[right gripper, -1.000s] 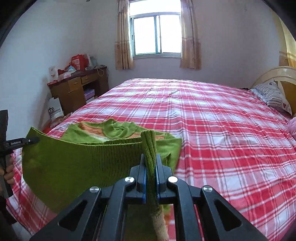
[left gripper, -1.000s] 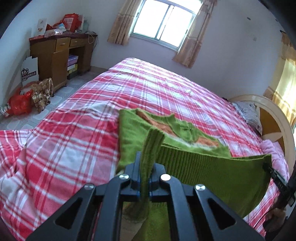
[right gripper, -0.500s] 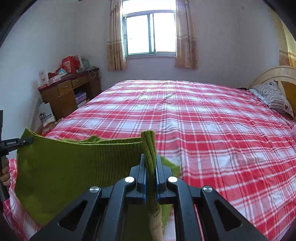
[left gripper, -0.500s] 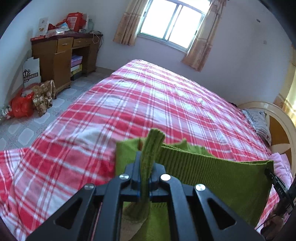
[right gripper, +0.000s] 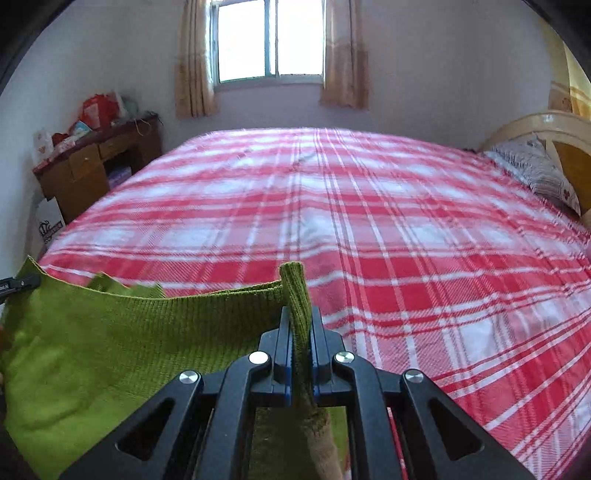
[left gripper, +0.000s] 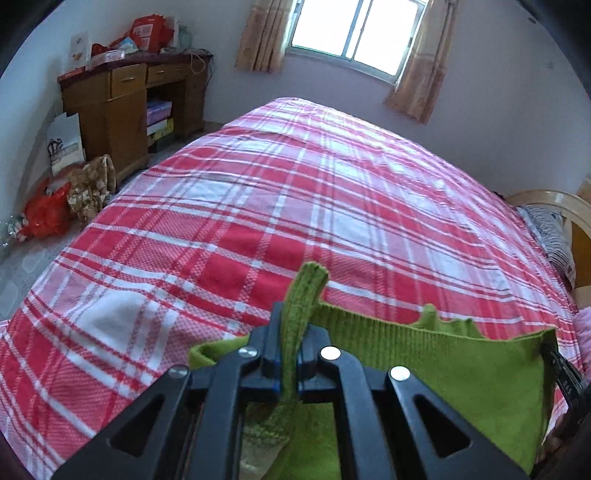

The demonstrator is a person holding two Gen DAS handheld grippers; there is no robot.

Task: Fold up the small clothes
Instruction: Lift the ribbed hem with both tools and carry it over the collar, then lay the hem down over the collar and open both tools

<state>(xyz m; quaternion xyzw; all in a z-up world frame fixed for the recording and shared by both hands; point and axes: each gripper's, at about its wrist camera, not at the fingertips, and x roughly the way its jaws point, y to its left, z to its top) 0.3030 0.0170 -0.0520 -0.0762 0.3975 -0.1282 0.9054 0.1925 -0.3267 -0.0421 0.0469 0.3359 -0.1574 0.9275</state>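
Green sweater (left gripper: 461, 369) is held taut above the bed (left gripper: 295, 206), each tool (left gripper: 290, 354) (right gripper: 300, 354) clamped on a corner. Edges, partly hidden, should be lowered evenly, probably keeping tension.

Left wrist view looks forward from close behind the left gripper (left gripper: 290, 354), low over the near edge of the bed (left gripper: 295, 206), facing the window (left gripper: 354, 33). Right wrist view does likewise from the right gripper (right gripper: 300, 354). Both share bed, window and wooden desk (right gripper: 92, 162).
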